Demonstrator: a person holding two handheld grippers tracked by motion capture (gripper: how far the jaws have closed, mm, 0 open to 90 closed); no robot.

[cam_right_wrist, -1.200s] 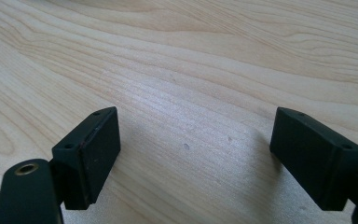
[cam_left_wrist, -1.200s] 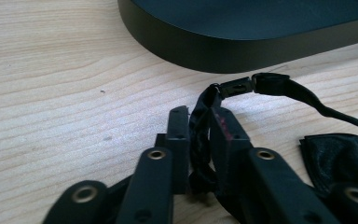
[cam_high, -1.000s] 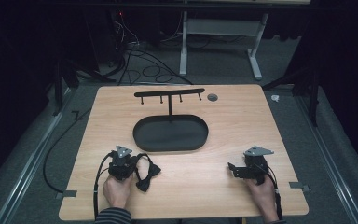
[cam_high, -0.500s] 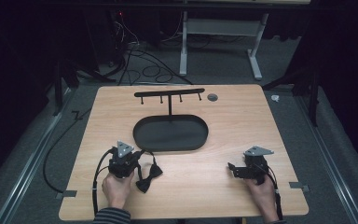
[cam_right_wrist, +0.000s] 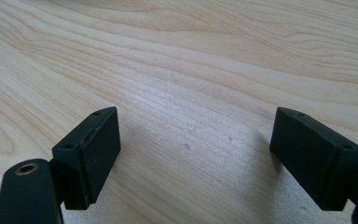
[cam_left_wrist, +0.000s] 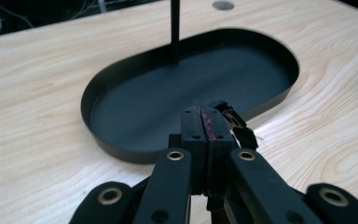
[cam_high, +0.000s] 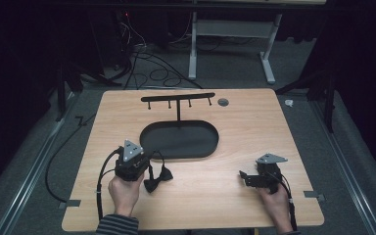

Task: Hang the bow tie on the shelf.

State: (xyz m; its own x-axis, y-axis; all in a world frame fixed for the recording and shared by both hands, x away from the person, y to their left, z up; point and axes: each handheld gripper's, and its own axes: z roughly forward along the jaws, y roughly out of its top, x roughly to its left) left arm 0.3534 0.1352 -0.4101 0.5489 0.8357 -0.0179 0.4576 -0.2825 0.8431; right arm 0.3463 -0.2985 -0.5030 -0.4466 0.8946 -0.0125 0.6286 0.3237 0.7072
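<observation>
Wooden counter point(cam_high: 254, 127) seen from above, with both gripper views. The left hand-held gripper point(cam_high: 147, 169) sits at the counter's near left, its jaws pressed together on a black bow tie point(cam_high: 157, 177); the bow itself hangs just to the right of the jaws, and a thin strap loops up from it. In the left gripper view the closed jaws pinch a thin strip (a reddish line shows at the seam), with part of the tie jutting out at the right of the tips. Just beyond the jaws lies a shallow black oval tray point(cam_left_wrist: 121, 88), from whose far edge a thin post rises to a bar with pegs point(cam_high: 177, 97). The right hand-held gripper point(cam_high: 245, 177) rests at the near right, well apart from the tie, its jaws spread wide over bare wood.
</observation>
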